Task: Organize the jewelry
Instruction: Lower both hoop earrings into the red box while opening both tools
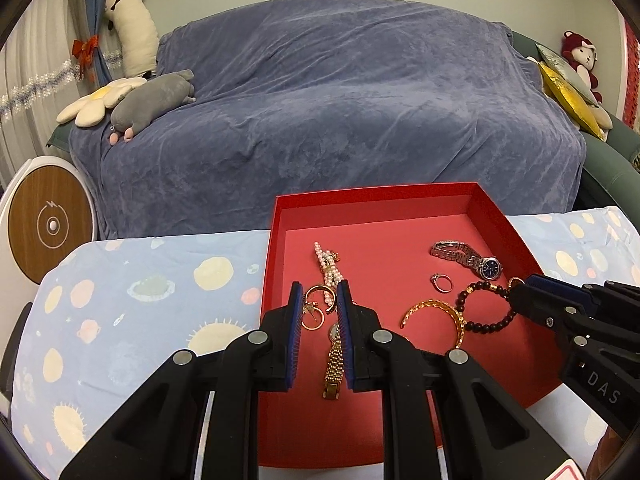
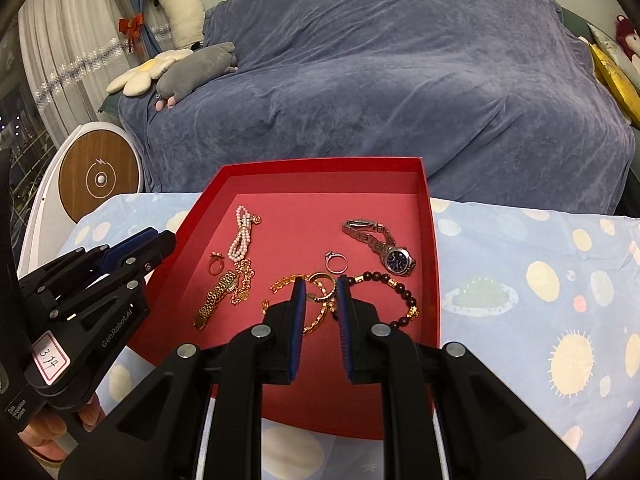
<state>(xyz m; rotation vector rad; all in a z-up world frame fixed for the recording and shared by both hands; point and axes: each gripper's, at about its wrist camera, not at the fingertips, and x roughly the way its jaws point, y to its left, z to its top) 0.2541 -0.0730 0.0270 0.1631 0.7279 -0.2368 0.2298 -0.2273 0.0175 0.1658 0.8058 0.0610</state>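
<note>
A red tray (image 1: 500,216) (image 2: 434,248) holds the jewelry: a pearl bracelet (image 1: 328,264) (image 2: 240,236), a gold watch (image 1: 334,360) (image 2: 216,296), gold rings (image 1: 316,300), a silver watch (image 1: 468,258) (image 2: 380,246), a silver ring (image 1: 441,282) (image 2: 335,262), a gold bangle (image 1: 436,312) (image 2: 286,282) and a dark bead bracelet (image 1: 492,320) (image 2: 400,290). My left gripper (image 1: 319,292) (image 2: 160,240) is open over the gold rings and gold watch. My right gripper (image 2: 320,286) (image 1: 516,292) is open and empty above the gold bangle and bead bracelet.
The tray lies on a light blue planet-print cloth (image 1: 140,300) (image 2: 540,280). Behind stands a sofa under a blue cover (image 1: 340,100) with plush toys (image 1: 152,96). A round wooden-faced device (image 1: 50,224) stands at the left.
</note>
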